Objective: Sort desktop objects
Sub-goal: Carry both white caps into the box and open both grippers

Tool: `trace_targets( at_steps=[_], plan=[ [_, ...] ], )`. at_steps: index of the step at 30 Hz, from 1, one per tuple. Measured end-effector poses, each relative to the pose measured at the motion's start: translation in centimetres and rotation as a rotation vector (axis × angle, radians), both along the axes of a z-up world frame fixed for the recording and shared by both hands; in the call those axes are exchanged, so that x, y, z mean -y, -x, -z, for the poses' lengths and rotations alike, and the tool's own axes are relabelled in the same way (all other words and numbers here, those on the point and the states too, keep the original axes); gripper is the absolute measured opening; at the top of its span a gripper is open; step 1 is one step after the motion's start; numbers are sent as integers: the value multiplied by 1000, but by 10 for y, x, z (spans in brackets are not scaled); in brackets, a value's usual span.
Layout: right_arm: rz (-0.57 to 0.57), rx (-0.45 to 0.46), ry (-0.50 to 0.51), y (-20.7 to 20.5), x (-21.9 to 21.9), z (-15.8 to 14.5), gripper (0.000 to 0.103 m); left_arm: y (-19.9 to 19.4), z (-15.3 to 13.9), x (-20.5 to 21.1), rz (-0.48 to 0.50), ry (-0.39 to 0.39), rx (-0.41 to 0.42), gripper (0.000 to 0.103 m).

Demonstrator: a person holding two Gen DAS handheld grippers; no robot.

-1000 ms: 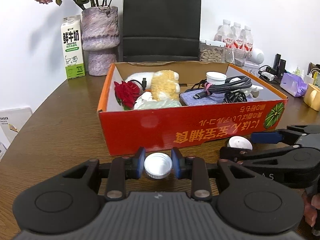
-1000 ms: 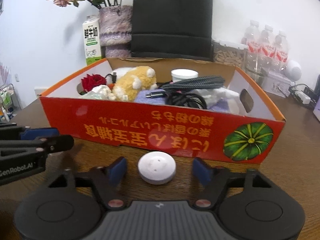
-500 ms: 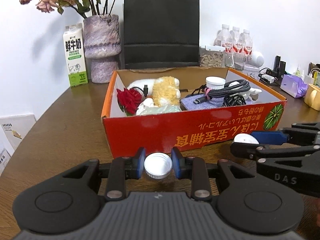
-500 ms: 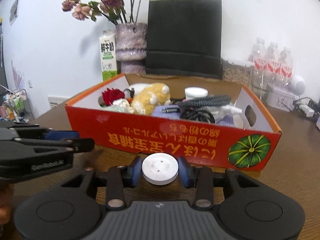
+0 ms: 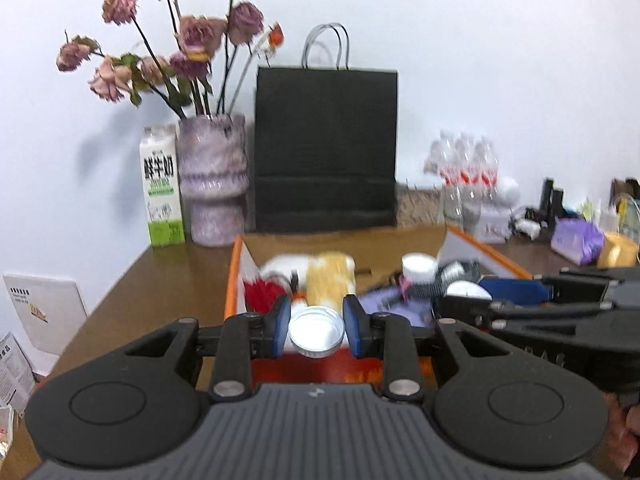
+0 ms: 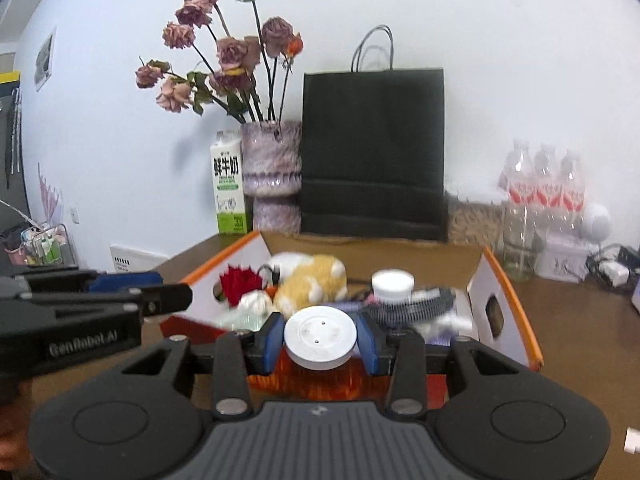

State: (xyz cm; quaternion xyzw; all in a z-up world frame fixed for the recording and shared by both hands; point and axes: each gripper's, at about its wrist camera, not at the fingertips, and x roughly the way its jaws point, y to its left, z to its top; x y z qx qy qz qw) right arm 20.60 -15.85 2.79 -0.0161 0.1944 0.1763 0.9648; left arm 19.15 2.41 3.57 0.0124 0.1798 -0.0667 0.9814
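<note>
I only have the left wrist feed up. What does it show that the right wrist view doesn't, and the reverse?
Left wrist only: the left gripper, shut on a small white cap, a purple pouch far right, and papers at the left edge.
Right wrist only: the right gripper, shut on a white disc, and a wall outlet.
Both: orange box, plush toy, black bag, vase, milk carton.

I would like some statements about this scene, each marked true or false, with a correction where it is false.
1. The left gripper is shut on a small white-lidded jar. True.
2. The right gripper is empty. False: it holds a round white disc.
3. A yellow plush toy lies in the orange box. True.
4. The black paper bag lies flat inside the box. False: it stands upright behind it.
5. The milk carton stands beside the vase. True.
</note>
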Motion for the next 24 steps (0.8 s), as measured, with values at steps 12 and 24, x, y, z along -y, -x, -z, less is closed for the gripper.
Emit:
trace_targets(
  at_steps=[12,24],
  plan=[
    [31,41,14,-57,-16,-12,38,-62,-7,1,-86,17,6,29],
    [36,-2,55,-92,-14,11,38,-101,17,8,-91,-35,-50,29]
  ],
)
